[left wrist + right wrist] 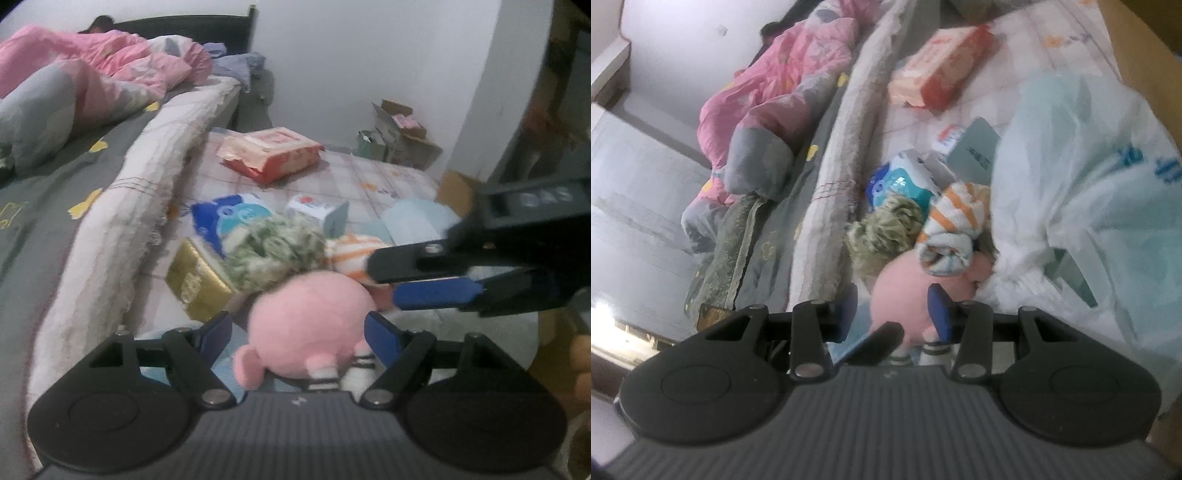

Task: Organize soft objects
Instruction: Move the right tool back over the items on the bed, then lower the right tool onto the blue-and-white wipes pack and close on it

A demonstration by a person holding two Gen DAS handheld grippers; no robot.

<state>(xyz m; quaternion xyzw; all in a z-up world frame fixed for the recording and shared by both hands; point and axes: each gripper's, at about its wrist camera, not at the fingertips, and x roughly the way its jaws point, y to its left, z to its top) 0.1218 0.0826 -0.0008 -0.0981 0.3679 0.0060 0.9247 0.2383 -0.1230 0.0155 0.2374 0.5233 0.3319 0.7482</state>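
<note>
Beside blue pack (229, 218), unreadable print

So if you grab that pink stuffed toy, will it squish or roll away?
The pink plush toy looks soft and fuzzy, so it would probably squish between the jaws rather than slip. Its body is round, so a push might roll it a little, though the fluffy green bundle pressed against it would likely stop it. It is probably light.
</note>
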